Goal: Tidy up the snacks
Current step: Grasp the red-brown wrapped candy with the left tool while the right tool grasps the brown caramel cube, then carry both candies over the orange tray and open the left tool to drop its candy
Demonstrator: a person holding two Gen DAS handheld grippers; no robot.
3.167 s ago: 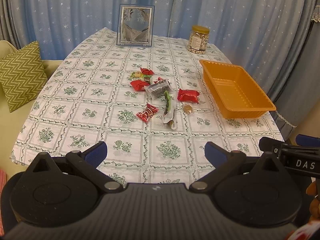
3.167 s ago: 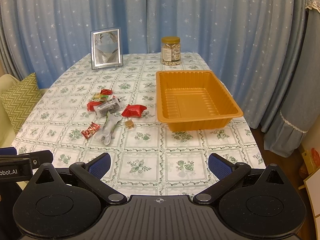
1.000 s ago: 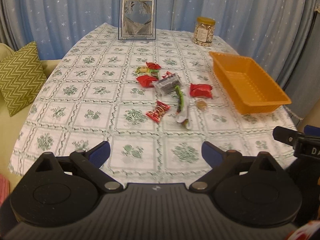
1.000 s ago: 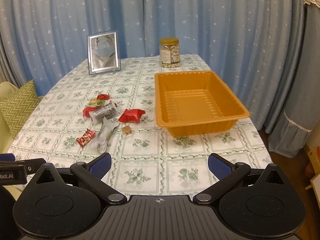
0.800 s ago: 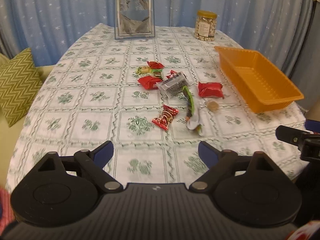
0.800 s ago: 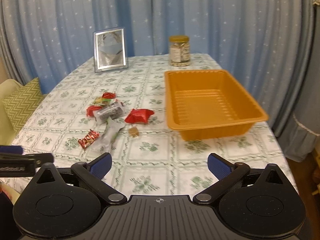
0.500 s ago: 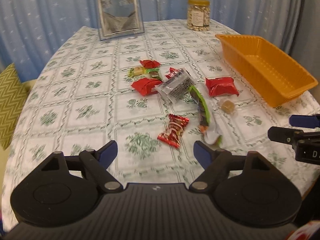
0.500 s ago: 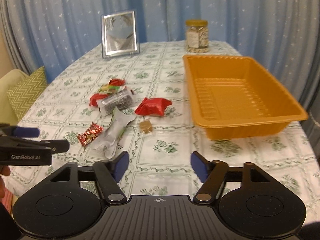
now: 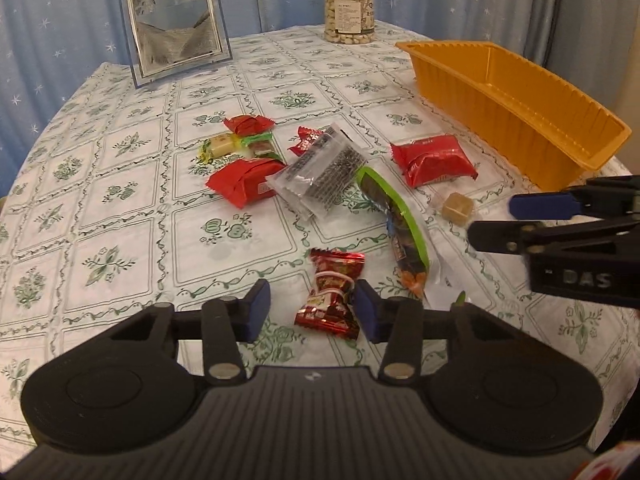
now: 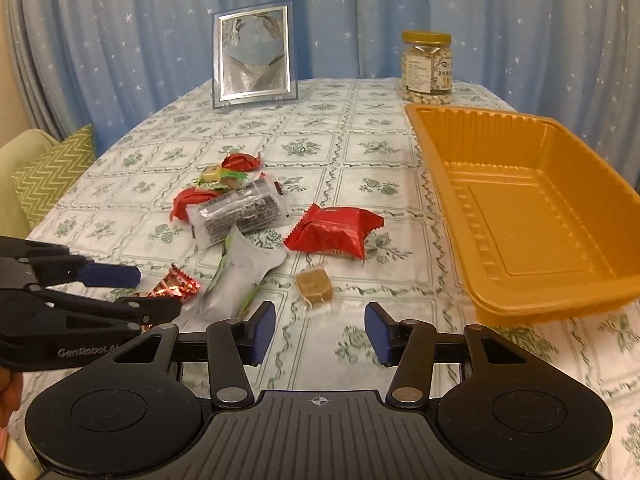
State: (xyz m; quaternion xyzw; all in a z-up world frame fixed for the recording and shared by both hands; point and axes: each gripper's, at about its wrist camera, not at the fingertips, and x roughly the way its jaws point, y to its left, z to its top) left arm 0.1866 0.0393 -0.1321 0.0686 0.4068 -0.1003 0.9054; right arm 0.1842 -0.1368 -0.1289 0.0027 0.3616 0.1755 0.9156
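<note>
Your left gripper (image 9: pixel 312 312), jaws spread, straddles a light, crinkly, slippery red twist-wrapped candy (image 9: pixel 331 294) on the tablecloth (image 9: pixel 120 200); pinch its firm middle, while your right gripper (image 10: pixel 320 330) gapes before a caramel cube (image 10: pixel 314 285).

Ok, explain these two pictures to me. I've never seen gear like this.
There is no robot. A person holds a handheld claw in each hand, and each carries a camera looking forward along its two blue-tipped fingers. One picture is from the left claw, the other from the right claw. Both are open and hold nothing. On the patterned tablecloth lie scattered wrapped snacks: the left claw frames a small red candy, the right one faces a tan cube. An empty orange tray waits nearby. Behind stand a picture frame and a jar.
</note>
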